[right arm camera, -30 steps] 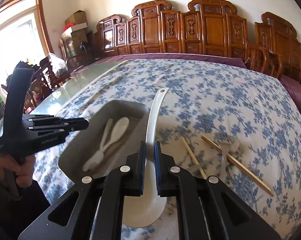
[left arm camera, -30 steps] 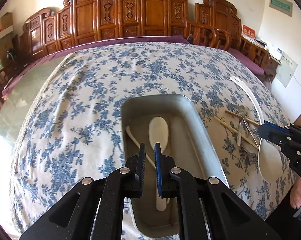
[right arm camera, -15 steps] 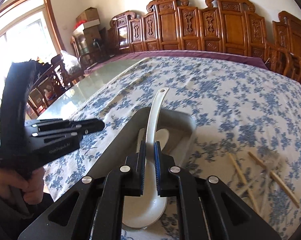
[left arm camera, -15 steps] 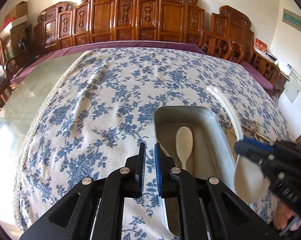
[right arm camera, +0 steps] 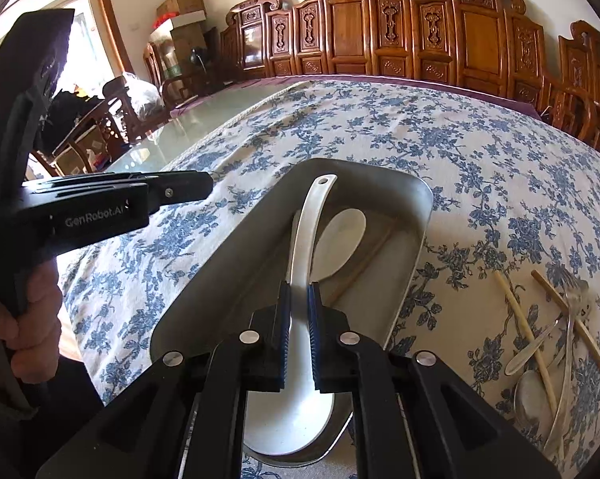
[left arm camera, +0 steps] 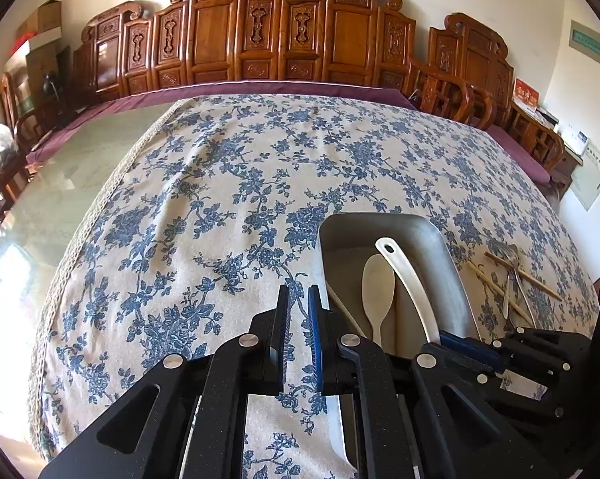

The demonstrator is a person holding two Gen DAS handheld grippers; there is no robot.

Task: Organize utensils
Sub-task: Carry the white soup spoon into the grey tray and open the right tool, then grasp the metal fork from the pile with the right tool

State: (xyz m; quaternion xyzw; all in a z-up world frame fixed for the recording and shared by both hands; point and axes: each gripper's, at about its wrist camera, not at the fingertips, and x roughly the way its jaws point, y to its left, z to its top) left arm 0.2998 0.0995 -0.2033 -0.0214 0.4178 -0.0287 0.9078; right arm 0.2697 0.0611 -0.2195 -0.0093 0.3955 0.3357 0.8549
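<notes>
the white ladle (right arm camera: 304, 239) is pinched at its handle by the right gripper (right arm camera: 298, 311) and held inside the metal tray (right arm camera: 411, 279), so releasing it there is judged next, while the left gripper (left arm camera: 298, 331) is held nearly closed on nothing.

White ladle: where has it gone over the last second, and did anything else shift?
The right tool, shut on the white ladle, carried it from the cloth beside the metal tray to over and into the tray, its handle now pointing along it. The left tool stayed shut and empty but swung left of the tray. The rice paddle in the tray and the chopsticks and fork outside are unmoved.
</notes>
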